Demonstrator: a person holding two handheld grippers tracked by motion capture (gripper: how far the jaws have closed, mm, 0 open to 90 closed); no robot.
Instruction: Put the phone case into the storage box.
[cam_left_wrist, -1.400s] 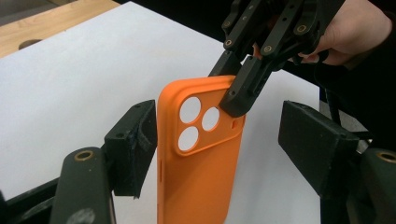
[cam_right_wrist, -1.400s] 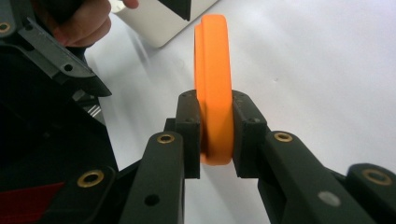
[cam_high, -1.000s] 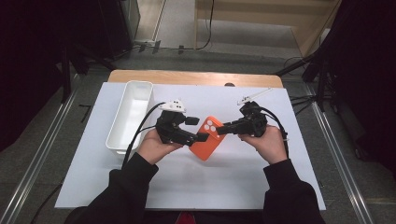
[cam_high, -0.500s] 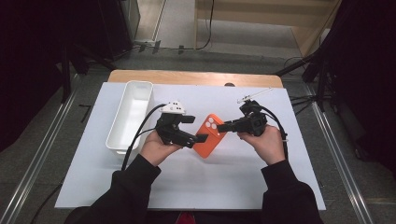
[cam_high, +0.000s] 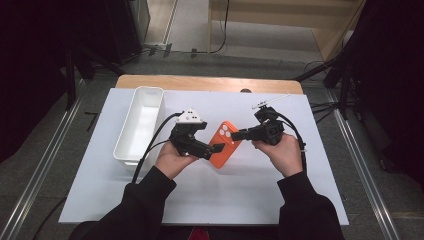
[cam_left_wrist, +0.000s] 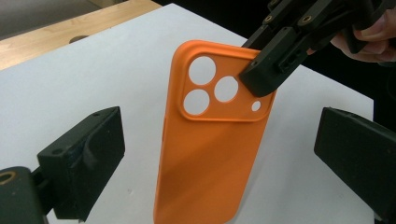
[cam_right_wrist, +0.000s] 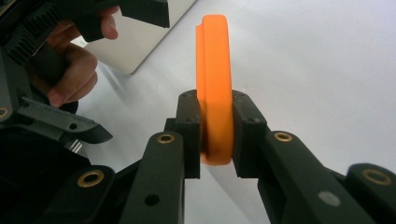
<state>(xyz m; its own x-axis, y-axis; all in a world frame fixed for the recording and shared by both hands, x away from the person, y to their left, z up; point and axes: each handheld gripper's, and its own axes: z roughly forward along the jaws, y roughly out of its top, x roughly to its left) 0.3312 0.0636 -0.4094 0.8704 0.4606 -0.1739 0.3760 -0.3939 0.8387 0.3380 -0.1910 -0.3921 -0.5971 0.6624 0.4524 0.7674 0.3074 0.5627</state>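
Orange phone case (cam_high: 223, 145) at mid-frame is pinched by the right gripper (cam_high: 240, 134).
The left gripper (cam_left_wrist: 219, 154) has just been spread wide; the case seems untouched by it.

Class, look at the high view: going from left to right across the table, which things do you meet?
White tray → left tool → orange phone case → right tool.
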